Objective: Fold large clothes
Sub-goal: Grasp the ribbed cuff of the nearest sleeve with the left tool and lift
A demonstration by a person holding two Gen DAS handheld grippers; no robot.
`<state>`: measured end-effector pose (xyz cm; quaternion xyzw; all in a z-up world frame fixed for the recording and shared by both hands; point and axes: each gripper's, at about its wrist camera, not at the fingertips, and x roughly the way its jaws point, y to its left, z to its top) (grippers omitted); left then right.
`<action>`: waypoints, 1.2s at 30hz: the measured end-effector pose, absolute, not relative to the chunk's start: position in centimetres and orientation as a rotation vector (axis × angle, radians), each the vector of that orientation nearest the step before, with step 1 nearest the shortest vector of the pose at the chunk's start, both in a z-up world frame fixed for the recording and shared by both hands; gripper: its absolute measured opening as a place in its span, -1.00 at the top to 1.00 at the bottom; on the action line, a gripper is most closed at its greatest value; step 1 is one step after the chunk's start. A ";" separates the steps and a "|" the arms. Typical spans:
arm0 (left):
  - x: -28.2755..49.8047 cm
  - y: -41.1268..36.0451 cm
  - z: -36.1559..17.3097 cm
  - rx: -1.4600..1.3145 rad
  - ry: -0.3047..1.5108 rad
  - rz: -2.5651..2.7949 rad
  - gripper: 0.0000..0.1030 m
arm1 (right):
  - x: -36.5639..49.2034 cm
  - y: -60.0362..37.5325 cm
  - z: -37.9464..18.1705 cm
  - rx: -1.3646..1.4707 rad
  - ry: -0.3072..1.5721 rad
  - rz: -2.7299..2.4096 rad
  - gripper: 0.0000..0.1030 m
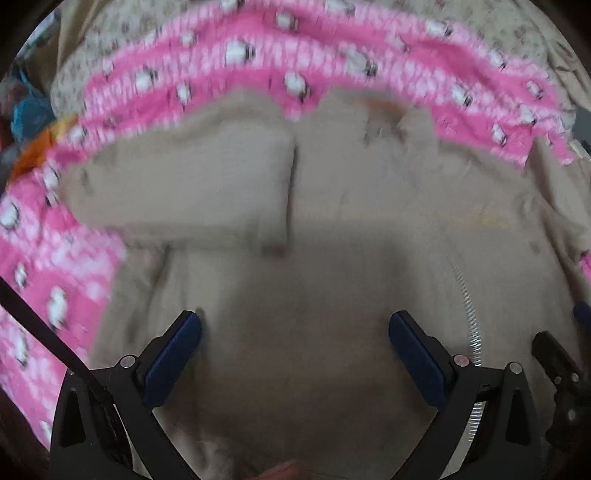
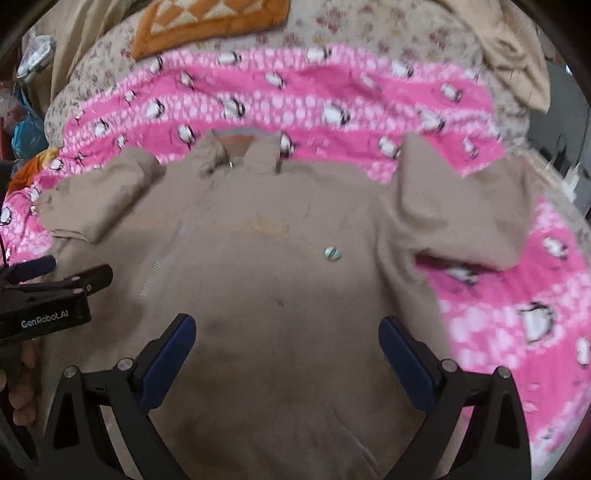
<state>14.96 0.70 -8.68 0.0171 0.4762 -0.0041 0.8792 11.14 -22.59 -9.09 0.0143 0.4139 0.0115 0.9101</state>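
Observation:
A beige zip-up jacket [image 2: 280,258] lies flat, front up, on a pink penguin-print blanket [image 2: 332,96]. It also fills the left wrist view [image 1: 332,229]. Its left sleeve [image 1: 184,184] is folded in over the chest. Its right sleeve [image 2: 461,206] is bent inward at the side. The zipper [image 1: 469,306] runs down the middle. My left gripper [image 1: 295,332] is open above the lower body of the jacket, holding nothing. My right gripper [image 2: 288,336] is open above the lower front, holding nothing. The left gripper's body also shows in the right wrist view [image 2: 48,295].
The blanket covers a bed with a floral sheet [image 2: 388,33]. An orange patterned cushion [image 2: 210,22] lies at the far side. A beige cloth [image 2: 517,59] hangs at the far right. Clutter and bags [image 2: 26,129] stand past the bed's left edge.

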 end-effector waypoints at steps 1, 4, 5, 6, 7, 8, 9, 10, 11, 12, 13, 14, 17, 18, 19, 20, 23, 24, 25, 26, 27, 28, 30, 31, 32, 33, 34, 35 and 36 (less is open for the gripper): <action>14.6 0.8 -8.8 0.033 0.956 -0.009 -0.48 | 11.3 -23.1 -10.2 0.067 0.871 0.034 -0.96; 13.8 0.9 -9.1 0.034 0.890 -0.009 -0.48 | 10.8 -23.0 -10.4 0.068 0.837 0.049 -0.99; 13.6 1.0 -9.1 0.026 0.883 -0.012 -0.48 | 10.8 -22.8 -10.5 0.060 0.834 0.045 -0.99; 13.5 1.1 -9.1 0.022 0.879 -0.014 -0.48 | 10.8 -22.6 -10.6 0.052 0.826 0.038 -0.99; 13.4 1.1 -9.1 0.022 0.870 -0.011 -0.48 | 10.8 -22.4 -10.7 0.041 0.819 0.031 -0.99; 13.4 1.1 -9.1 0.026 0.861 -0.004 -0.48 | 10.7 -22.3 -10.8 0.035 0.817 0.027 -0.99; 13.2 0.9 -9.1 0.035 0.852 0.003 -0.48 | 10.6 -22.4 -10.8 0.035 0.817 0.027 -0.99; 13.1 0.8 -9.1 0.048 0.843 0.009 -0.48 | 10.6 -22.5 -10.9 0.038 0.816 0.028 -0.99; 13.1 0.8 -9.1 0.050 0.840 0.010 -0.48 | 10.6 -22.6 -10.9 0.040 0.815 0.028 -0.99; 13.2 0.9 -9.1 0.045 0.840 0.009 -0.48 | 10.6 -22.6 -10.9 0.038 0.815 0.028 -0.99; 13.2 1.0 -9.1 0.037 0.843 0.007 -0.48 | 10.6 -22.6 -10.9 0.036 0.813 0.027 -0.99; 13.2 0.9 -9.0 0.037 0.849 0.008 -0.48 | 10.7 -22.6 -10.9 0.034 0.809 0.026 -0.99; 14.0 1.7 -7.7 0.015 0.936 -0.030 -0.39 | 10.6 -22.6 -10.9 0.028 0.800 0.025 -0.99; 14.2 2.4 -6.7 -0.004 0.935 -0.038 -0.39 | 10.6 -22.6 -10.9 0.027 0.799 0.026 -0.99; 14.3 3.4 -5.3 -0.017 0.914 -0.038 -0.39 | 10.6 -22.6 -10.8 0.026 0.798 0.026 -0.99; 14.5 5.0 -3.5 -0.034 0.874 -0.033 -0.39 | 10.6 -22.6 -10.8 0.027 0.798 0.026 -0.99; 16.6 12.1 0.1 -0.118 0.782 0.011 -0.39 | 10.6 -22.6 -10.9 0.026 0.798 0.026 -0.99; 17.5 14.4 0.2 -0.146 0.780 0.031 -0.39 | 10.6 -22.6 -10.9 0.027 0.798 0.026 -0.99; 19.0 18.0 -0.4 -0.207 0.795 0.040 -0.39 | 10.6 -22.5 -10.9 0.026 0.798 0.026 -0.99; 20.1 20.8 -1.4 -0.263 0.822 0.058 -0.39 | 10.6 -22.5 -10.9 0.024 0.797 0.025 -0.99; 20.9 23.5 -2.8 -0.326 0.851 0.083 -0.38 | 10.6 -22.5 -10.9 0.022 0.796 0.024 -0.99; 21.6 26.2 -4.5 -0.405 0.881 0.098 -0.32 | 10.5 -22.5 -10.9 0.019 0.793 0.022 -0.99; 22.3 28.7 -6.9 -0.499 0.903 0.132 -0.14 | 10.6 -22.4 -10.9 0.011 0.790 0.018 -0.99; 22.7 29.3 -7.9 -0.538 0.911 0.124 -0.12 | 10.6 -22.3 -10.9 0.006 0.788 0.015 -0.99; 23.1 29.5 -8.7 -0.567 0.908 0.097 -0.09 | 10.6 -22.3 -11.0 0.003 0.787 0.014 -0.99; 23.6 29.3 -9.0 -0.580 0.900 0.073 -0.09 | 10.6 -22.2 -11.0 0.001 0.785 0.013 -0.99; 24.3 29.0 -9.3 -0.591 0.889 0.047 -0.09 | 10.6 -22.2 -11.0 0.001 0.785 0.014 -0.99; 24.7 28.8 -9.4 -0.603 0.885 0.031 -0.09 | 10.6 -22.2 -11.0 0.003 0.784 0.015 -0.99; 25.3 28.6 -9.5 -0.620 0.883 0.019 -0.09 | 10.6 -22.2 -11.0 0.004 0.784 0.015 -0.99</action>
